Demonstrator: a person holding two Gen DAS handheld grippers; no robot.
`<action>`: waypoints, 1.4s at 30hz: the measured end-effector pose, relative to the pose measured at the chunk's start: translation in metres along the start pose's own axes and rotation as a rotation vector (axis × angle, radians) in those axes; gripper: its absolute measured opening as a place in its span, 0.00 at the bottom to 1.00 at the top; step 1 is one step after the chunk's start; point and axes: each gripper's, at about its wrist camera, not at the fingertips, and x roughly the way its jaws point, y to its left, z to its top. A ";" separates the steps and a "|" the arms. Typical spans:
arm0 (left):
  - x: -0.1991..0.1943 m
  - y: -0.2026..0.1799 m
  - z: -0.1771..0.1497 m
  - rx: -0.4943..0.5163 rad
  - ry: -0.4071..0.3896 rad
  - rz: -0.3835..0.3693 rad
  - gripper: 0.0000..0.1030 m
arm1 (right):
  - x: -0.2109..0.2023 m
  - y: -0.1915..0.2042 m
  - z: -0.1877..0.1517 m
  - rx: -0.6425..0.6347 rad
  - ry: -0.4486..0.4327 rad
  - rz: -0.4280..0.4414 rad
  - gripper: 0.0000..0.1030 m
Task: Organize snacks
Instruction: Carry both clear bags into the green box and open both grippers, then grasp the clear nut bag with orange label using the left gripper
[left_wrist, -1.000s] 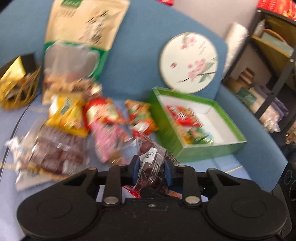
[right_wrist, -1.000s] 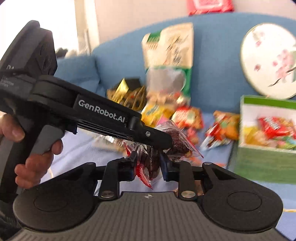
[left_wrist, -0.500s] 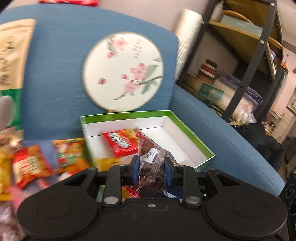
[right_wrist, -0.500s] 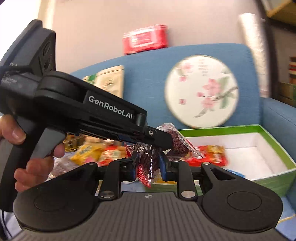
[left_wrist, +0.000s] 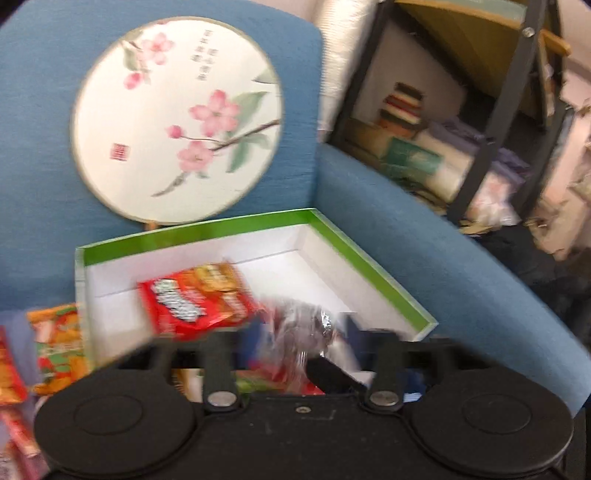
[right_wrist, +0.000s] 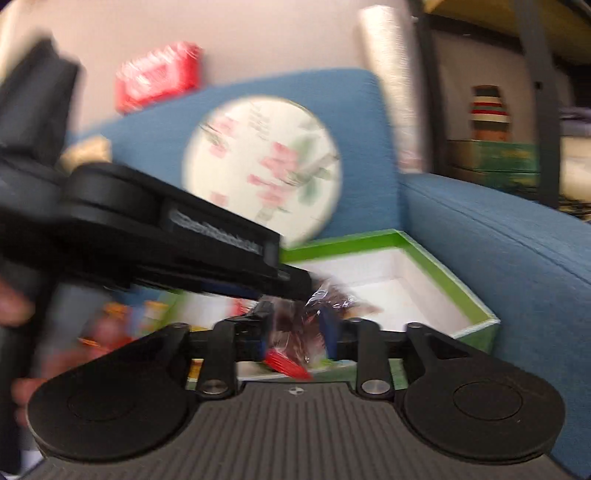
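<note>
A green box (left_wrist: 373, 266) with a white inside sits on the blue sofa seat, and a red snack pack (left_wrist: 195, 295) lies in it. Over the box's near side my left gripper (left_wrist: 301, 332) has its jaws opening wide. A clear packet of dark snack (left_wrist: 314, 321) is blurred between them, with no pad pressing on it. In the right wrist view my right gripper (right_wrist: 297, 328) is opening too, with a dark packet with a red end (right_wrist: 286, 363) loose between its pads. The left gripper's black body (right_wrist: 166, 236) crosses that view from the left, its clear packet (right_wrist: 332, 295) at the tip.
A round fan painted with blossoms (left_wrist: 177, 118) leans on the sofa back behind the box. More snack packs (left_wrist: 59, 343) lie on the seat left of the box. A sofa arm (left_wrist: 424, 251) and a dark metal shelf (left_wrist: 509, 110) stand to the right.
Both grippers swung right from the snack pile to over the green box. Both jaws have spread, letting go of the two packets they were shut on.
</note>
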 end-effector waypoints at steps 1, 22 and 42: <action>-0.005 0.002 -0.002 -0.007 -0.024 0.030 1.00 | 0.002 0.001 -0.002 -0.004 0.019 -0.003 0.65; -0.169 0.106 -0.122 -0.359 0.002 0.212 1.00 | -0.032 0.091 -0.027 -0.136 0.161 0.489 0.93; -0.116 0.109 -0.128 -0.360 0.125 0.052 1.00 | -0.018 0.106 -0.048 -0.147 0.340 0.552 0.91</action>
